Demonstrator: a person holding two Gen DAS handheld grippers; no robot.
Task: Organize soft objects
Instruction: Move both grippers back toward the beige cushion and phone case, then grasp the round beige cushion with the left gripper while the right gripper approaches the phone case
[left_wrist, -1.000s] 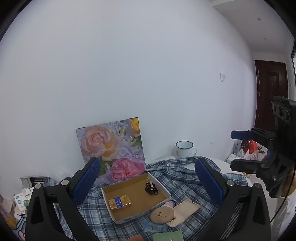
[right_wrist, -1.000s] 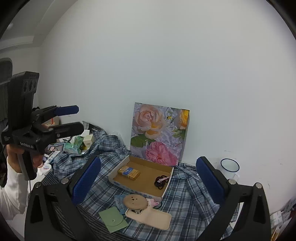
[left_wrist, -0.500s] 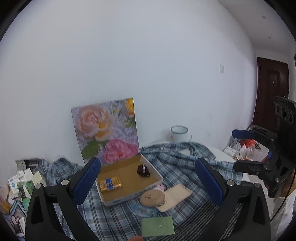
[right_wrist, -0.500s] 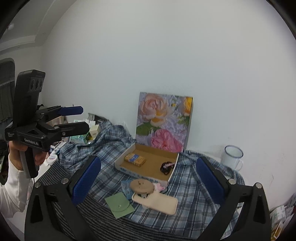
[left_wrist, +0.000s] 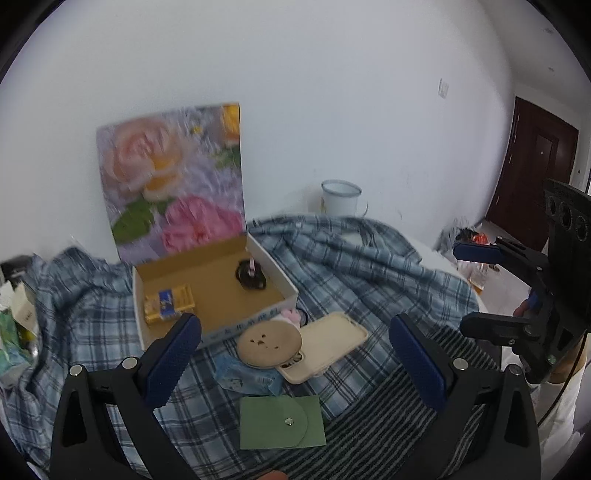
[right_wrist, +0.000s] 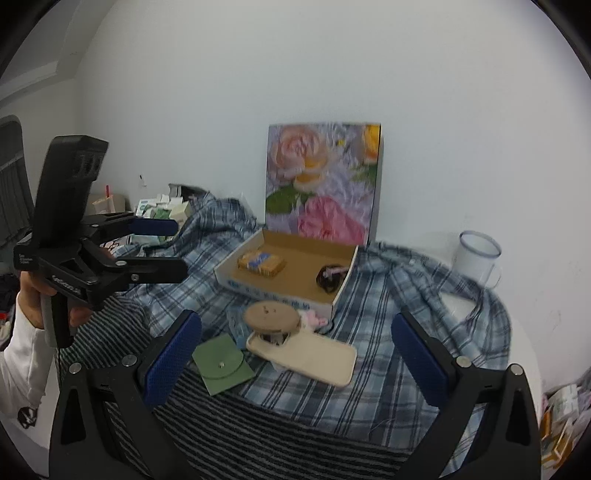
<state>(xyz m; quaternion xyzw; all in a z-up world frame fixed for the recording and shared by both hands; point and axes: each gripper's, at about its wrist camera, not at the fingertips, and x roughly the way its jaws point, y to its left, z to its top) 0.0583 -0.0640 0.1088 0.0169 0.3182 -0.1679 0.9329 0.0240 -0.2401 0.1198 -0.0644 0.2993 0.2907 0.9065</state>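
We held both tools up above the surface, and nothing was picked yet. The biggest soft thing was the plaid shirt (left_wrist: 354, 258), spread wide over the surface under everything else. On it sat the open cardboard box (right_wrist: 291, 266), with its flowered lid (right_wrist: 321, 181) standing up at the far side. Near the box lay the beige phone case (right_wrist: 314, 354), the round tan pad (right_wrist: 271, 317) resting partly on it, and the green pouch (right_wrist: 221, 363) to the left. The left gripper (left_wrist: 295, 362) had its jaws spread wide and empty. The right gripper (right_wrist: 295, 354) had its jaws spread wide and empty too. We think a good way was to come down slowly on one small soft thing, like the pouch, and pinch it at its edge without catching the shirt.
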